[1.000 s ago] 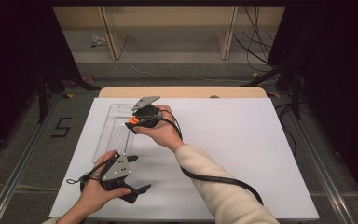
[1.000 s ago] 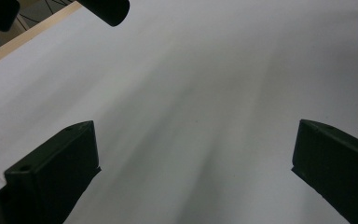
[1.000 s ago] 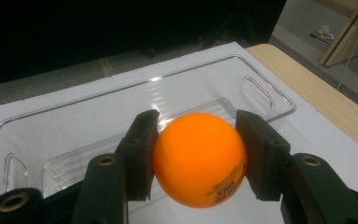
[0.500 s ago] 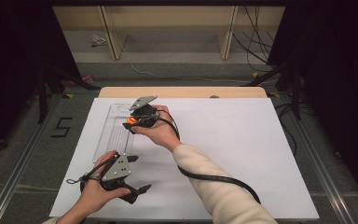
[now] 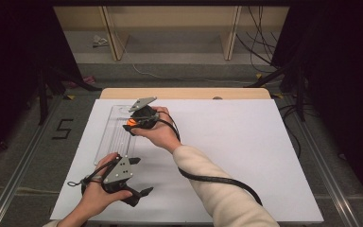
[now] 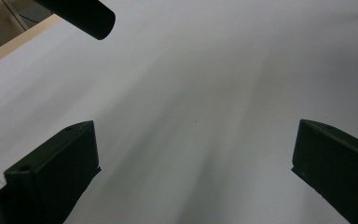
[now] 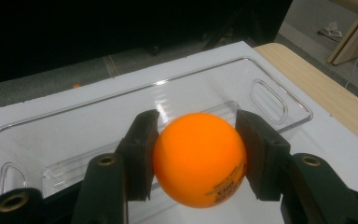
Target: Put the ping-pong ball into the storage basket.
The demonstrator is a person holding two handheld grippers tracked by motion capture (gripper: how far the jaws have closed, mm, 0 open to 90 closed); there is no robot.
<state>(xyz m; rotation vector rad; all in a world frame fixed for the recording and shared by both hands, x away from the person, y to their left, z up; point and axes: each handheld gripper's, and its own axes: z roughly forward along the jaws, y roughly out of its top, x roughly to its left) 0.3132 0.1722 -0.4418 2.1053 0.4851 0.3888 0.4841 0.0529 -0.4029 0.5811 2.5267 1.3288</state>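
The right gripper [image 7: 196, 158] clamps a round orange plastic ball [image 7: 199, 158], hiding the clear plastic tray [image 7: 270, 100] floor beneath, while the left gripper [image 6: 191, 172] gapes empty.

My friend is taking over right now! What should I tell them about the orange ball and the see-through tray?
Right hand-held gripper: shut on the orange ball, held above the clear tray.
Left hand-held gripper: open, nothing between its jaws, over the white sheet at the near left.
Tray: lies on the left part of the sheet, with nothing in the part that shows.
Done: ball picked up.
Left: probably lower the ball into the tray and let go.
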